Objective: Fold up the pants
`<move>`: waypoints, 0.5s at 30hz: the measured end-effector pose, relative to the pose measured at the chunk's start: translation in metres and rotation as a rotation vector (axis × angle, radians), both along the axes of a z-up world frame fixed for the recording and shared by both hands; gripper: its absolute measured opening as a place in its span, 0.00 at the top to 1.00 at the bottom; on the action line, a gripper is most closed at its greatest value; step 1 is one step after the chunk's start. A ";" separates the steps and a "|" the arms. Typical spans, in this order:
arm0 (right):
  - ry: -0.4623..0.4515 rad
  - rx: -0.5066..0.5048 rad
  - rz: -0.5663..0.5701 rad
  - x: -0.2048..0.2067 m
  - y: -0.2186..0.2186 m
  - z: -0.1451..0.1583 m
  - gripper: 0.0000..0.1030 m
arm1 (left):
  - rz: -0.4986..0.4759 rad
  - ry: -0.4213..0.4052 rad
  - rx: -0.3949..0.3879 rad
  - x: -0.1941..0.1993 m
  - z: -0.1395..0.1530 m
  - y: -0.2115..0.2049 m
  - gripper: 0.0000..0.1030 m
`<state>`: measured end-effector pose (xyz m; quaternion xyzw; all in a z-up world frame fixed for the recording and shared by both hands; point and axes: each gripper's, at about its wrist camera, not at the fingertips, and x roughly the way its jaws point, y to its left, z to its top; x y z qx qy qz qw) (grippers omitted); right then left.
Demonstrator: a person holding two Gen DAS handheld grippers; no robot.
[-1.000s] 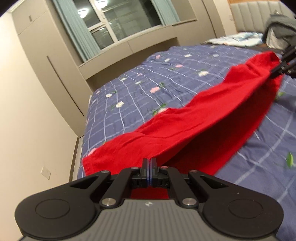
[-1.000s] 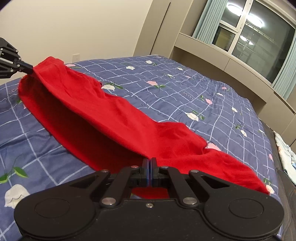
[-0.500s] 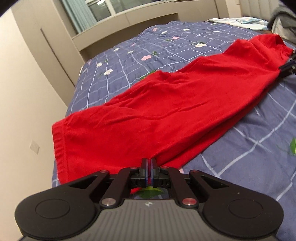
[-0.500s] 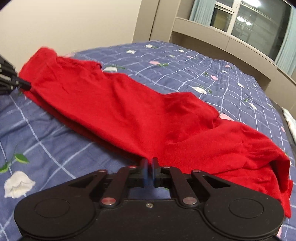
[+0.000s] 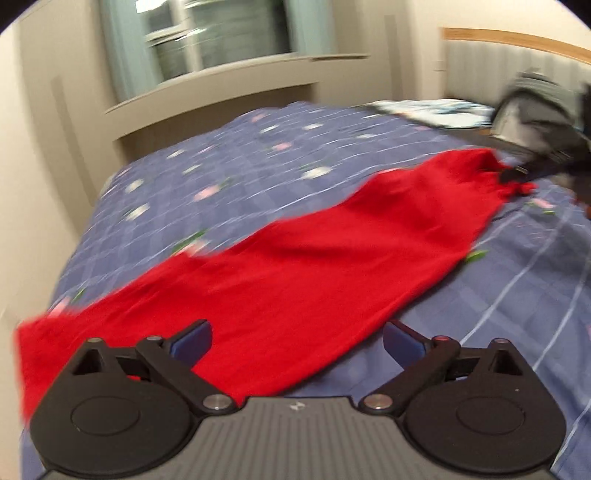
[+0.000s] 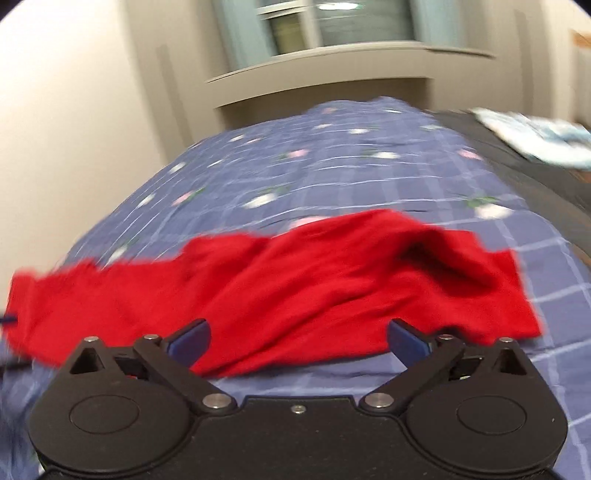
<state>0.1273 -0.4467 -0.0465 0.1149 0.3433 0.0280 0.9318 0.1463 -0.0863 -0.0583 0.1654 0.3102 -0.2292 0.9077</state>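
a: which step are we looking at?

b: the red pants (image 5: 314, 266) are lying in one long strip across the blue flowered bedspread (image 5: 229, 177), looking already doubled lengthwise, so i'm judging the first fold as done and the shortening fold as next.

a: and the tools?

b: the left gripper (image 5: 297, 341) is hanging with its jaws spread wide, holding nothing, just over one end of the strip. the right gripper (image 6: 297, 341) is doing the same over the bunched, rumpled end (image 6: 436, 258).

a: so what is the next move asking for?

b: probably a fresh pinch on one end, carrying it over to meet the other, and smoothing that rumpled part.

a: the room?

b: a bed by a pale wall, a window (image 6: 332, 22) with curtains beyond it, and a grey heap (image 5: 535, 103) near the headboard. both views are blurring.
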 end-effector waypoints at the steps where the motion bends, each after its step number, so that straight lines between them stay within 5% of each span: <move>1: 0.006 0.026 -0.028 0.003 -0.012 0.000 0.01 | -0.033 -0.006 -0.003 0.002 -0.001 -0.015 0.01; 5: 0.049 0.224 -0.165 0.022 -0.065 -0.006 0.01 | -0.163 0.006 -0.048 0.014 -0.005 -0.074 0.01; 8: 0.077 0.405 -0.297 0.036 -0.099 -0.017 0.01 | -0.244 0.039 -0.056 0.021 -0.013 -0.105 0.11; 14: 0.093 0.531 -0.479 0.053 -0.134 -0.030 0.21 | -0.270 0.162 -0.028 0.031 -0.033 -0.127 0.49; 15: 0.110 0.531 -0.502 0.056 -0.136 -0.032 0.28 | -0.265 0.183 -0.022 0.032 -0.037 -0.128 0.63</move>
